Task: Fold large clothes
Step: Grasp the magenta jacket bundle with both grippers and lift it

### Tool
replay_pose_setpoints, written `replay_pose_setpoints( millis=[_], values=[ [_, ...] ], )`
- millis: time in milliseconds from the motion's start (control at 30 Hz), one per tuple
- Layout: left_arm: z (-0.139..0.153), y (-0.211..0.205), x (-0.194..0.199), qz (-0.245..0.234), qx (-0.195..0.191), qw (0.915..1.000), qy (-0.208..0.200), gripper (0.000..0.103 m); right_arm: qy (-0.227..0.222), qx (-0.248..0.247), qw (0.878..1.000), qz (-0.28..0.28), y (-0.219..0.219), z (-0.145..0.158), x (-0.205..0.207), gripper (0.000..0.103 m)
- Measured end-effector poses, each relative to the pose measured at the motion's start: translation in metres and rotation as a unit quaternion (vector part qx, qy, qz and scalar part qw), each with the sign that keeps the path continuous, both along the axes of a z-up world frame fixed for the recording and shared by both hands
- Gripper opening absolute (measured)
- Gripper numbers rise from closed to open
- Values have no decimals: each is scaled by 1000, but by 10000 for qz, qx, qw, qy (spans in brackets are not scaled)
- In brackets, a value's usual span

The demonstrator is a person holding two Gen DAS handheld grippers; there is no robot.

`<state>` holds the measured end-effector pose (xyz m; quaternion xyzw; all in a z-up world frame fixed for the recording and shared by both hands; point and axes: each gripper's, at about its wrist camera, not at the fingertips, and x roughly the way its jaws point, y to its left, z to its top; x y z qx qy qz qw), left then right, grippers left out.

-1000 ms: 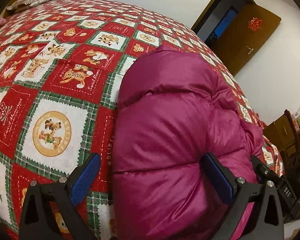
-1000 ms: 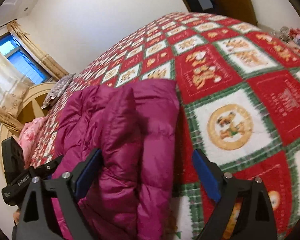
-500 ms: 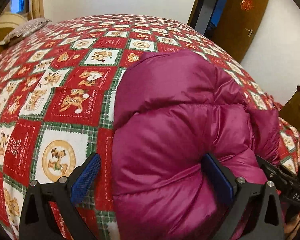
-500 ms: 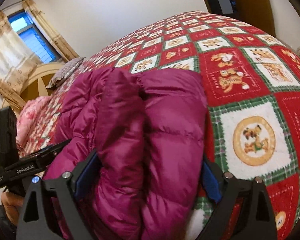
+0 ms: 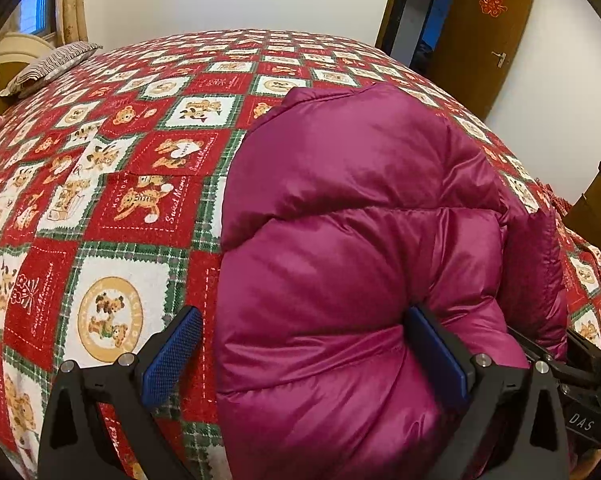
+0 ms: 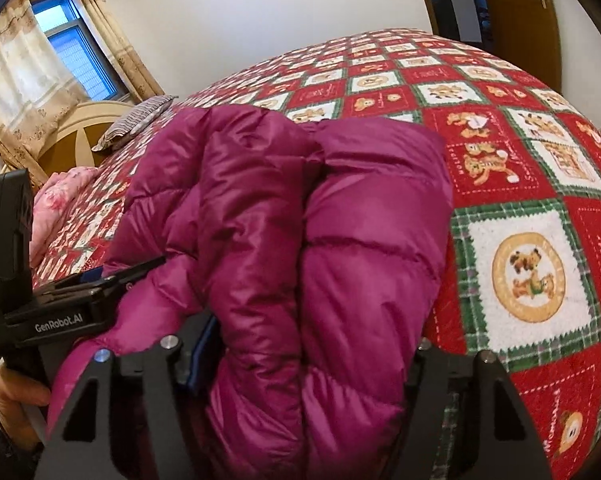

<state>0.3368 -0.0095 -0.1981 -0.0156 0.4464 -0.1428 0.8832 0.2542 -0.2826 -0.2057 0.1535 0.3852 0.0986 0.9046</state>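
Note:
A magenta puffer jacket point(image 5: 360, 240) lies folded in a thick bundle on the bed. My left gripper point(image 5: 304, 354) is open, its blue-padded fingers point(image 5: 172, 350) spread around the bundle's near left end, the right pad pressing into the fabric. In the right wrist view the jacket point(image 6: 320, 248) fills the middle. My right gripper point(image 6: 308, 356) is open around the bundle's near end, both pads mostly buried in fabric. The left gripper's body point(image 6: 52, 312) shows at that view's left, against the jacket.
The bed has a red, green and white teddy-bear quilt point(image 5: 112, 184). A striped pillow point(image 5: 48, 66) and headboard are at the far left. A brown door point(image 5: 484, 28) stands open at the back right. A pink cloth point(image 6: 56, 196) lies near the headboard.
Both grippers have pushed further onto the jacket's near end, the bundle now filling the space between the fingers. The views have tilted more level. Both grippers stay open.

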Motion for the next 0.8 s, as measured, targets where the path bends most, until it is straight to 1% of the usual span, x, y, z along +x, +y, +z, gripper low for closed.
replay_pose_setpoints(
  millis=[200, 267, 300, 333, 367, 400, 467, 600, 700, 800],
  values=[
    [-2, 1, 2, 25, -9, 10000, 47, 102, -22, 171, 9997, -182, -2, -5, 1, 72],
    [-3, 1, 1, 12, 9, 10000, 4, 102, -2, 164, 9997, -202, -1, -4, 1, 72],
    [-3, 0, 0, -8, 13, 10000, -24, 101, 24, 135, 9997, -181, 1, -3, 1, 70],
    [-2, -1, -2, -142, -48, 9999, -53, 91, 53, 90, 9998, -162, 3, -1, 0, 67],
    [-1, -2, -4, -284, -134, 9995, -69, 82, 77, 72, 9999, -121, 5, 0, -1, 60],
    [0, -4, -8, -334, -82, 9993, -124, 80, 88, 82, 9999, -81, 6, 2, -3, 54],
    [4, -8, -17, -414, 94, 9988, -254, 74, 107, 101, 9999, 6, 10, 6, -9, 47],
    [12, -15, -37, -504, 263, 9975, -420, 68, 125, 229, 9996, -89, 11, 7, -26, 40],
    [17, -16, -47, -534, 264, 9971, -473, 61, 112, 406, 9989, -204, 6, 8, -40, 37],
    [22, -21, -55, -569, 270, 9965, -545, 55, 80, 381, 9989, -272, 5, 13, -52, 34]
  ],
)
